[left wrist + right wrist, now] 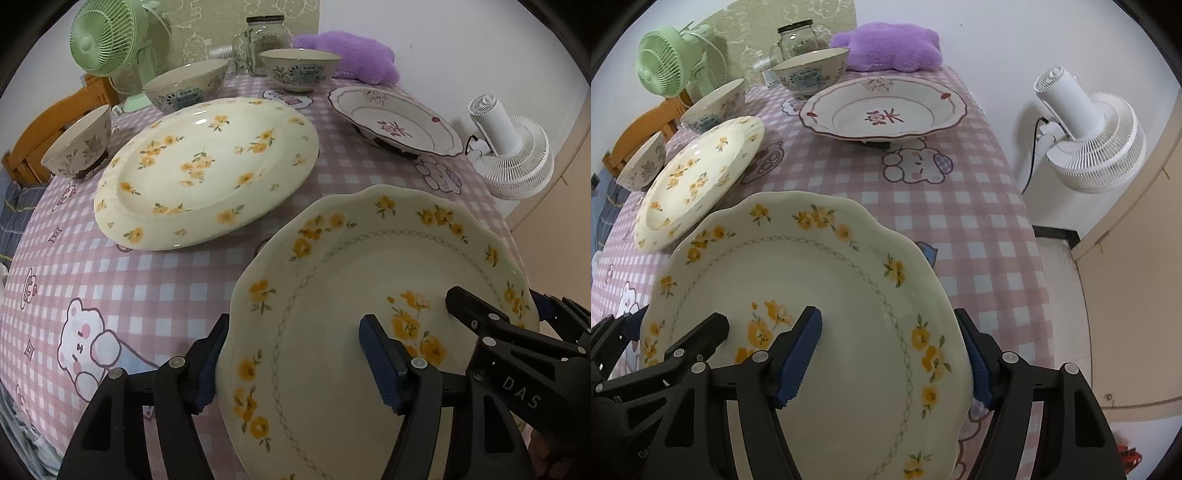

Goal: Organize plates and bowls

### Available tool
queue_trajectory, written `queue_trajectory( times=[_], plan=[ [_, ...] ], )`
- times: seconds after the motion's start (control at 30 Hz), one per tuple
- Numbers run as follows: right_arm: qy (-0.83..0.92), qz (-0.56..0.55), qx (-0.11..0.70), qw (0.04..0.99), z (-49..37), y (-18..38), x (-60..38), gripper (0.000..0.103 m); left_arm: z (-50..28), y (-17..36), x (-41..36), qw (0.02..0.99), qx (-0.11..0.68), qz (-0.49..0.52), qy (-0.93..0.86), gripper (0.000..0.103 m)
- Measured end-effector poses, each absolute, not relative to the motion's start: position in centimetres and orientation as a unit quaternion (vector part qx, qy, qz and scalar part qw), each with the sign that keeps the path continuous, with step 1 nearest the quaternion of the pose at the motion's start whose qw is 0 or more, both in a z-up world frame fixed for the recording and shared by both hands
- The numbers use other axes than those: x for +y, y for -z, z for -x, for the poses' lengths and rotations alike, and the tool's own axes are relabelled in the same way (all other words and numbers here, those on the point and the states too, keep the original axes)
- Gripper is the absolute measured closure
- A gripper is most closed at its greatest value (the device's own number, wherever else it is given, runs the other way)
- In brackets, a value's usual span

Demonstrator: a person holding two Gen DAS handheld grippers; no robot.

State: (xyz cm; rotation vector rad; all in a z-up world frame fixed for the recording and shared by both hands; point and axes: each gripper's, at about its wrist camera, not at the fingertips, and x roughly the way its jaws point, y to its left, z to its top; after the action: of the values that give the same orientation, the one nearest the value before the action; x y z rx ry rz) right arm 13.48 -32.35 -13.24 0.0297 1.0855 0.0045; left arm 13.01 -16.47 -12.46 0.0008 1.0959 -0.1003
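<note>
Count three plates, three bowls, two fans, one glass jar (266, 40) and one purple cushion (351, 59), all on or beside a pink checked tablecloth (147, 277) printed with cartoon bears.

Of the plates, find nearest the scalloped plate (351, 258), at 5 o'clock in the left wrist view: cream, glossy, wavy-edged, with yellow flower sprigs round the rim, a thin grey chain ring inside that and a yellow bouquet at the centre. From it, look to 10 o'clock for the round plate (207, 170), larger, cream, scattered with yellow blossoms, and to 1 o'clock for the white plate (395, 122), edged in dark red with a red motif in the middle.

Trace the bowls along the far left: the first bowl (79, 144) at 9 o'clock, the second bowl (184, 88) at 11, the third bowl (299, 68) at 12, just before the jar.

Place the green fan (107, 37) at 11 o'clock and the white fan (513, 155) off the table at 2.

See the left gripper (295, 325) astride the scalloped plate's left rim and the right gripper (886, 314) astride its right rim, both with jaws apart, one blue pad outside the edge and one over the plate's face, clamping nothing.
</note>
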Motion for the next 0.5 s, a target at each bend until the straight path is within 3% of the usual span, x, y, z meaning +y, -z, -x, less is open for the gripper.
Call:
queue_trajectory(
  times=[0.5],
  plan=[
    [0.037, -0.027, 0.499, 0.865, -11.4, 9.8, -26.7, 0.029, -11.3, 9.1, -10.4, 0.859, 0.505, -0.009, 0.081, 0.034]
  ],
)
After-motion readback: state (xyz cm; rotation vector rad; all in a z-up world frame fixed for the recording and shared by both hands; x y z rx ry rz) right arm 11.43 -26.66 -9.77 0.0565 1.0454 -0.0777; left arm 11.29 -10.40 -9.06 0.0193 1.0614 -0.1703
